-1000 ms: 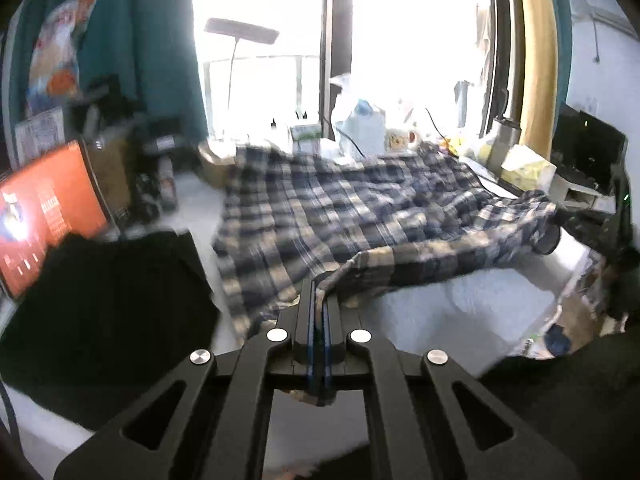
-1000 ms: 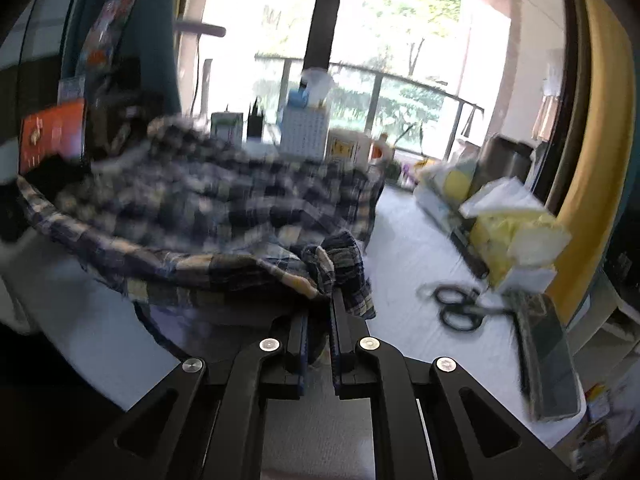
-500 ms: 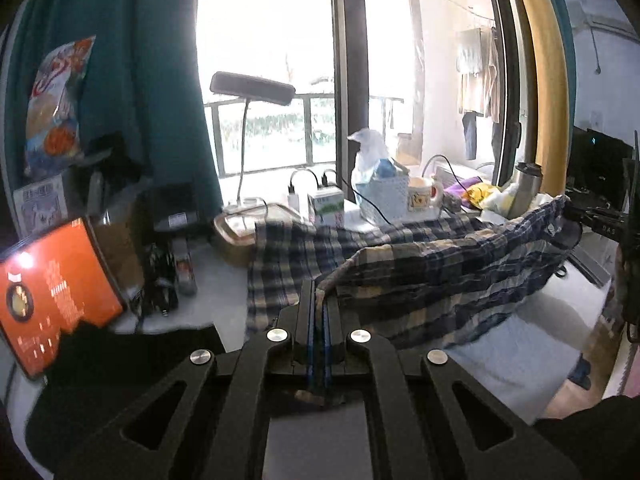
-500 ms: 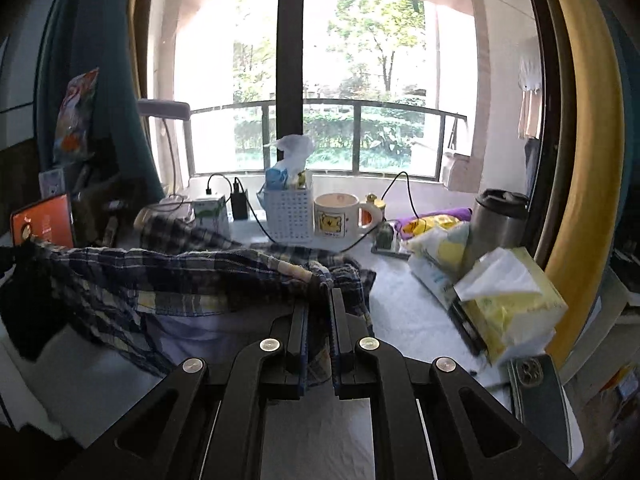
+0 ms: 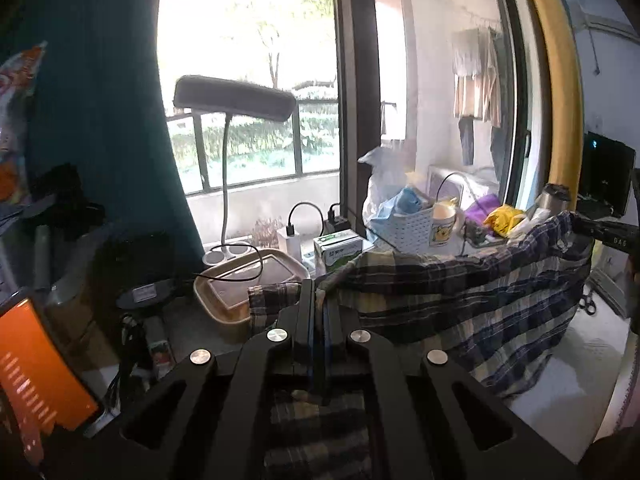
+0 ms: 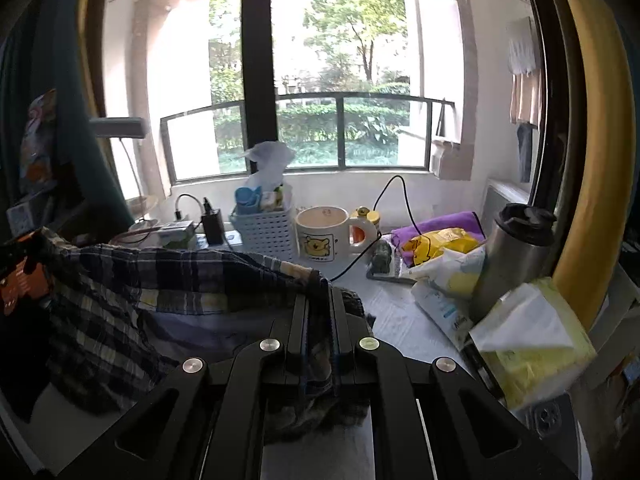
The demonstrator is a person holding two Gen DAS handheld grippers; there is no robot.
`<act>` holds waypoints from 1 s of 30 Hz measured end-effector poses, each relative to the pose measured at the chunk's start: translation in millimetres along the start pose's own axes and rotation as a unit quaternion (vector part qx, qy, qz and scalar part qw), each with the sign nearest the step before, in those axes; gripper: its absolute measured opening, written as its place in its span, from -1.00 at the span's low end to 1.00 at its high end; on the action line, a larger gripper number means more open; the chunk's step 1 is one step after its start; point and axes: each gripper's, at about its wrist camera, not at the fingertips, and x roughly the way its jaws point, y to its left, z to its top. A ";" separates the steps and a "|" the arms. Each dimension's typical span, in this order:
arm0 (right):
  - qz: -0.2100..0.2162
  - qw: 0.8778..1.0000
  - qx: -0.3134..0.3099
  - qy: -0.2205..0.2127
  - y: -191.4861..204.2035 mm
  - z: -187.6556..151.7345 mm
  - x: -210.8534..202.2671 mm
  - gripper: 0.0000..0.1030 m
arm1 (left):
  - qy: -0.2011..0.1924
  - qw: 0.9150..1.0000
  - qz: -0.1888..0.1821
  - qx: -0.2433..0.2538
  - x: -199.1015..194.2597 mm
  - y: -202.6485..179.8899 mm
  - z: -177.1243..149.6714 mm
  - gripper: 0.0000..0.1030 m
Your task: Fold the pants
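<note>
Fabric pinched in both tools: left gripper (image 5: 316,304) is clamped tight on a plaid edge of the pants (image 5: 460,308), right gripper (image 6: 320,308) likewise closed on a bunched hem of the same pants (image 6: 120,280). Change over the last second: garment was lying spread on the white table (image 6: 400,320), now it's lifted, hanging as a slack sheet strung between the two grips, and both cameras have tilted up toward the window. From the left wrist view the cloth runs rightward to the other tool at the frame edge; lower part drapes down, can't tell if it touches the table. From the right wrist view it sags left and drops toward the near table edge. Read: this looks like the lift-and-carry part of a fold, held edge raised so it can be brought over the rest; fold itself not laid down yet. Clutter just behind the cloth matters for the next move: beige food container (image 5: 248,284) and milk carton (image 5: 338,246) close behind on the left side, white basket (image 6: 264,228), bear mug (image 6: 322,236), steel tumbler (image 6: 516,252) and tissue pack (image 6: 528,340) on the right. Farther back, desk lamp (image 5: 234,98), then window with balcony railing. Risk: swinging fabric snagging the mug or charger cables; keep the cloth low and level.
</note>
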 end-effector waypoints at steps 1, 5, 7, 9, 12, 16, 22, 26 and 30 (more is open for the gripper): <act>0.002 1.000 0.005 0.006 -2.9 3.9 11.6 -0.83 | 0.007 1.000 -0.002 -0.001 6.0 2.2 0.2 -0.96; 0.001 1.000 0.011 0.022 -8.3 14.0 46.9 -0.83 | 0.027 1.000 -0.008 -0.009 36.9 13.4 4.3 -0.96; -0.001 0.999 0.012 0.031 -9.7 17.9 67.2 -0.83 | 0.034 0.999 -0.007 -0.005 54.0 15.8 6.4 -0.96; -0.003 0.999 0.013 0.044 -11.5 20.3 89.7 -0.83 | 0.044 0.999 -0.007 -0.004 74.1 19.8 7.8 -0.96; -0.004 0.998 0.020 0.065 -16.5 20.4 120.2 -0.83 | 0.067 0.998 -0.010 0.001 106.8 26.4 8.9 -0.96; -0.012 0.995 0.025 0.093 -21.9 21.0 158.7 -0.83 | 0.092 0.996 -0.011 -0.001 135.3 34.4 8.1 -0.87; -0.025 0.991 0.042 0.128 -26.1 15.5 204.4 -0.83 | 0.074 0.997 -0.013 -0.030 124.2 56.1 12.4 0.27; -0.020 0.992 0.034 0.120 -22.7 14.0 209.8 -0.77 | 0.063 0.997 0.015 -0.038 90.9 67.1 9.8 0.29; -0.034 0.994 0.022 0.098 -19.9 13.7 189.0 0.56 | 0.101 0.993 0.005 -0.062 71.2 65.1 -21.4 0.36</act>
